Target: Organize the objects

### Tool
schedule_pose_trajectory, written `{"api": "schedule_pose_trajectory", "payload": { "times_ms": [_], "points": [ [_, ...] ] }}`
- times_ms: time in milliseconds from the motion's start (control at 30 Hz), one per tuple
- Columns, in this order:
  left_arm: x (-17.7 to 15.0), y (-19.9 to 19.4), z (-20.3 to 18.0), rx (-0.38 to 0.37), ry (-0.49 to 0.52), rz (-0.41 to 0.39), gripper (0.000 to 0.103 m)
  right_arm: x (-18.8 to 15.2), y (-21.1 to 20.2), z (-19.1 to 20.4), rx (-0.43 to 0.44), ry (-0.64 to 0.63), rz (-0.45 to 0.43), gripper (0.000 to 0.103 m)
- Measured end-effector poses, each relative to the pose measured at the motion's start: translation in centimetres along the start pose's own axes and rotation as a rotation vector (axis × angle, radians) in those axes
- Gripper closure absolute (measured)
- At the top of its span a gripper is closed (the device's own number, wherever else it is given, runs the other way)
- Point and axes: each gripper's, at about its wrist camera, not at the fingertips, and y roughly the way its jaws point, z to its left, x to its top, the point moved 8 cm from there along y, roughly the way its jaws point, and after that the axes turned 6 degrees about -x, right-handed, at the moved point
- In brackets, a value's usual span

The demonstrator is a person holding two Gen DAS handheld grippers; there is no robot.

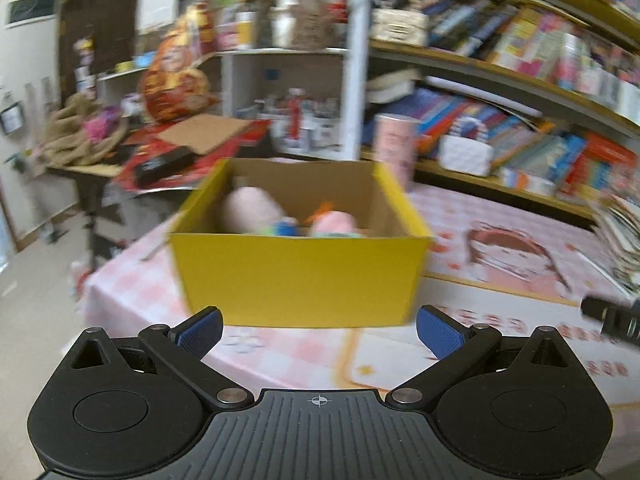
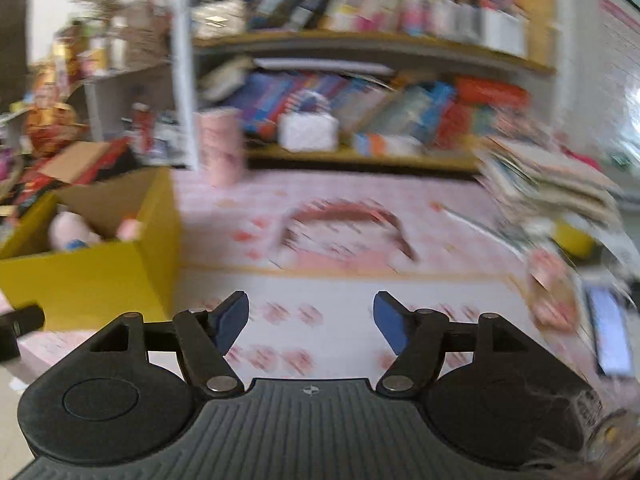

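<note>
Yellow box (image 1: 298, 276) near the table's left end, soft toys (image 1: 250, 216) already inside. Left gripper (image 1: 318, 330) spread and empty, facing the box front; right gripper (image 2: 311, 320) parted, nothing between the pads, over bare pink cartoon-print tablecloth (image 2: 360, 216) to the right of the box. Probably between pieces: best to slow down, pick the next loose item, square up before pinching. Pink cup (image 1: 394, 142) behind the box; crowded bookshelves (image 1: 520, 60) beyond; paper stack (image 2: 552, 184) at right. Heavy blur.
</note>
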Motion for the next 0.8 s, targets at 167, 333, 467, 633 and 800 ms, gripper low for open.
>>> {"api": "schedule_pose_trajectory", "payload": {
  "times_ms": [167,333,467,633,800],
  "points": [
    [-0.3,0.5,-3.3,-0.068,0.051,0.019,0.000,-2.5,-0.5,-2.7,-0.056,0.038,0.053,0.035],
    [-1.4,0.4,-5.4,-0.096,0.098,0.042,0.000,-3.6,-1.1,-4.0,-0.075,0.055,0.063,0.016],
    [-2.7,0.1,-5.9,-0.099,0.105,0.067,0.000,-4.1,-2.0,-4.3,-0.084,0.039,0.048,0.006],
    [-3.7,-0.3,-6.5,-0.104,0.122,0.086,0.000,-4.6,-2.3,-4.1,-0.088,0.025,0.063,0.000],
    [-4.0,-0.6,-6.2,-0.084,0.123,0.092,0.000,-4.8,-2.5,-3.5,-0.081,0.006,0.070,0.000]
  ]
}}
